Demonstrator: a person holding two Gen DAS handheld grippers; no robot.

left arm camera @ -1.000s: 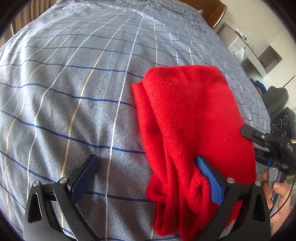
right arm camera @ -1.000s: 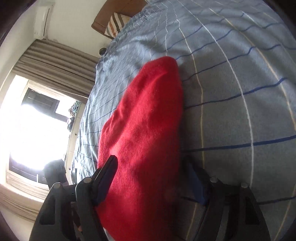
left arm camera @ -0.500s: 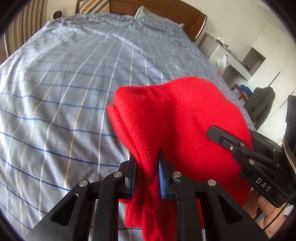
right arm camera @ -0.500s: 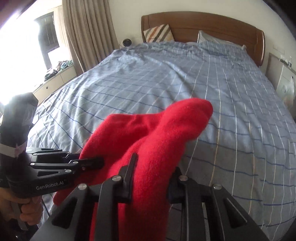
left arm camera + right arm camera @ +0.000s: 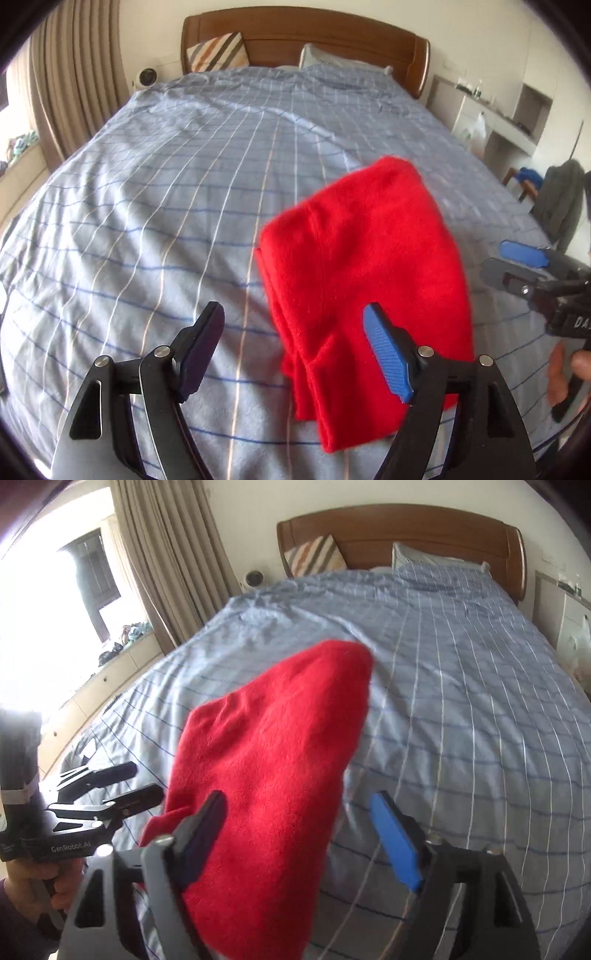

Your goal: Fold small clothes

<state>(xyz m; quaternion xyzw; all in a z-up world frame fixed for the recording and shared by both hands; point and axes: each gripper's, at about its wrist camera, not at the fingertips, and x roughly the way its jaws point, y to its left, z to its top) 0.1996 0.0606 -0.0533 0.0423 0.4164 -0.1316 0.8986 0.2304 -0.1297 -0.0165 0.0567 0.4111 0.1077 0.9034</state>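
Both tongs spread apart over a folded red garment (image 5: 365,273) on the bed.

Left gripper (image 5: 295,350) has just been opening; the garment lies ahead, toward its blue right pad, unclamped. Right gripper (image 5: 303,834) has just been opening too, cloth lying loose between its pads, nearer the dark left one, on the blue checked bedspread (image 5: 166,184).

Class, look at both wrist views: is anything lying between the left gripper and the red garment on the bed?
Nothing visible does. The left gripper stands open just short of the red garment, which lies on the blue checked bedspread. Its jaws have just been opening, no longer pinching the cloth.
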